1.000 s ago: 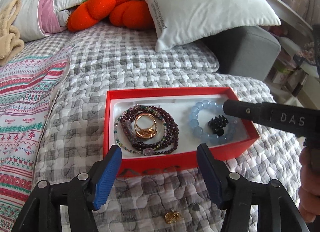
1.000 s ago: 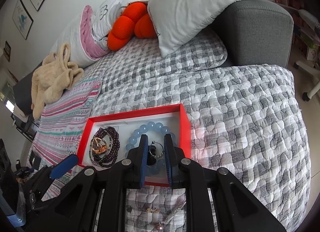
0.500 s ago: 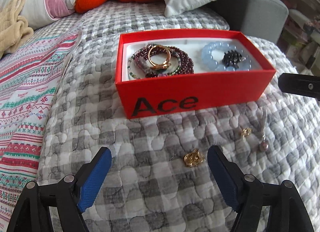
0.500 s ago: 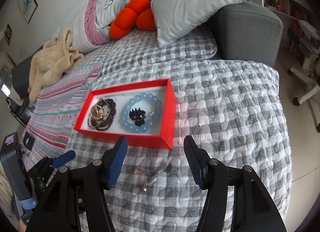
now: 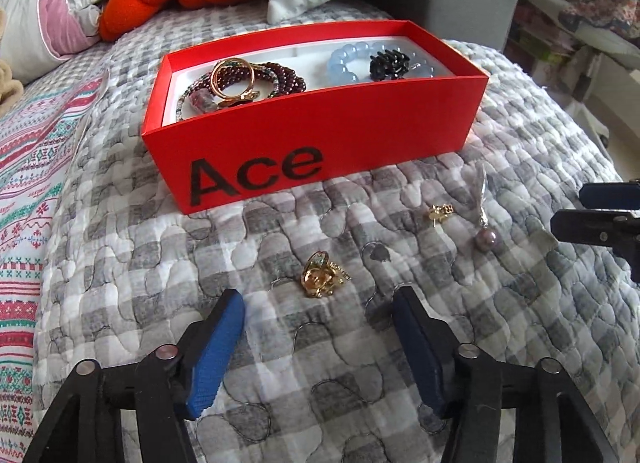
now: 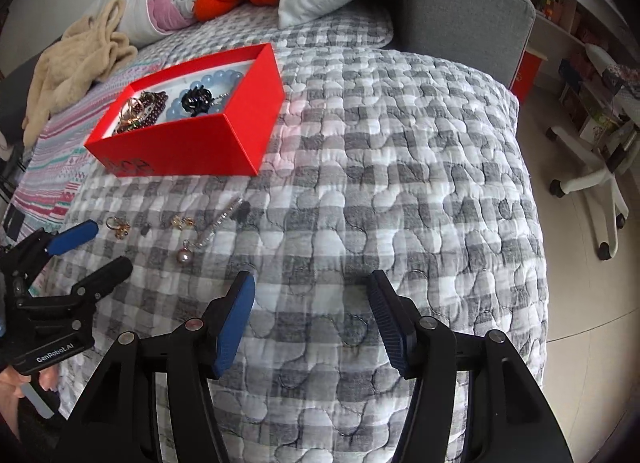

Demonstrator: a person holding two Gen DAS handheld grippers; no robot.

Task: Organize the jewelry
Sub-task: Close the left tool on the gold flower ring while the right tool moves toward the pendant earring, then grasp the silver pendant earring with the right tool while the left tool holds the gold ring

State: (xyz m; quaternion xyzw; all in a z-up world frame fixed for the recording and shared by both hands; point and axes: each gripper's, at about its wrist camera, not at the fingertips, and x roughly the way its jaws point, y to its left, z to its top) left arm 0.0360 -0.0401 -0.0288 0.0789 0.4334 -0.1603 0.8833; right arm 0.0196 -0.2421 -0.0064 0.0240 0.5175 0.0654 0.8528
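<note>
While the left gripper [image 5: 318,303] hangs low over the checked quilt [image 5: 500,323], its jaws are closing with nothing between them, and a gold ring cluster [image 5: 322,275] lies just ahead of the tips at centre frame. Above it the red box [image 5: 320,143] holds dark beads, a gold ring and a pale blue bracelet [image 5: 348,59]. At mid right lie a small gold earring [image 5: 440,212] and a pearl drop [image 5: 486,238]. Low in its own view, the right gripper [image 6: 312,291] stands half spread and empty over bare quilt.
</note>
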